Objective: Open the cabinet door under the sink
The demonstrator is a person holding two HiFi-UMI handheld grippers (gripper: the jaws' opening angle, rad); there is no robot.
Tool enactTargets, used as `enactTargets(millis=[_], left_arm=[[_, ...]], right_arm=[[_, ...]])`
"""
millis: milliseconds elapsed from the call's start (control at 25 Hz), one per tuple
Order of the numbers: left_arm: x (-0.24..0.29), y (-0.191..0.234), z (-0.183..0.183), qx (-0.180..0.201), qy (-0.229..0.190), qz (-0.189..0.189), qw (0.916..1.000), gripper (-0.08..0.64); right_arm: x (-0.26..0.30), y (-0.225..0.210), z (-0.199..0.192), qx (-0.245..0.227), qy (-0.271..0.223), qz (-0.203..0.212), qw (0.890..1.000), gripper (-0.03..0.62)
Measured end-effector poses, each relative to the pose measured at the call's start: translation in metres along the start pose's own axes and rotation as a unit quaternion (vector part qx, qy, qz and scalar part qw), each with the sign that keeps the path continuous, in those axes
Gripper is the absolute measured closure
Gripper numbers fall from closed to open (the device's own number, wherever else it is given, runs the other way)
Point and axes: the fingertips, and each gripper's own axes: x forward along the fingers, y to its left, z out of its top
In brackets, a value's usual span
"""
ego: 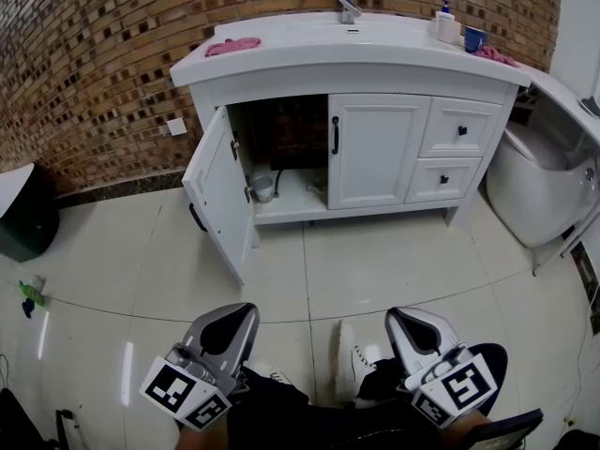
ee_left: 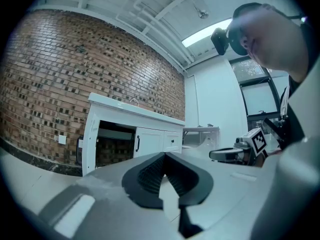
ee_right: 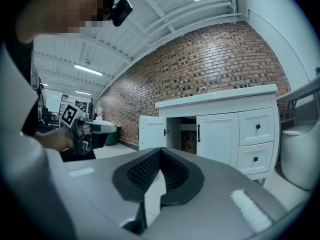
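Note:
The white sink cabinet (ego: 375, 73) stands against the brick wall. Its left door (ego: 217, 190) is swung wide open, and the dark space under the sink with a drain pipe (ego: 263, 187) shows. The right door (ego: 380, 148) with its black handle (ego: 335, 135) is closed. My left gripper (ego: 230, 312) and right gripper (ego: 403, 315) are held low by my lap, far from the cabinet, both shut with nothing in them. The left gripper view has the left gripper (ee_left: 164, 155) aimed toward the opening (ee_left: 115, 144). The right gripper (ee_right: 160, 150) faces the open door (ee_right: 151, 132).
Two drawers (ego: 459, 129) sit right of the doors. A white toilet (ego: 544, 181) stands at the far right, a dark bin (ego: 23, 214) at the left wall. A pink cloth (ego: 234, 45) and blue cup (ego: 474, 37) lie on the countertop. My shoe (ego: 352, 359) rests on the tiled floor.

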Motion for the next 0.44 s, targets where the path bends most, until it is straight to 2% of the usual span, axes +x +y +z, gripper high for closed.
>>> enactTargets(millis=[440], left_arm=[[-0.0014, 0.0004, -0.0004, 0.002, 0.0, 0.004, 1.0, 0.557]], right_arm=[[-0.0009, -0.0001, -0.0007, -0.001, 0.0, -0.001, 1.0, 0.586]])
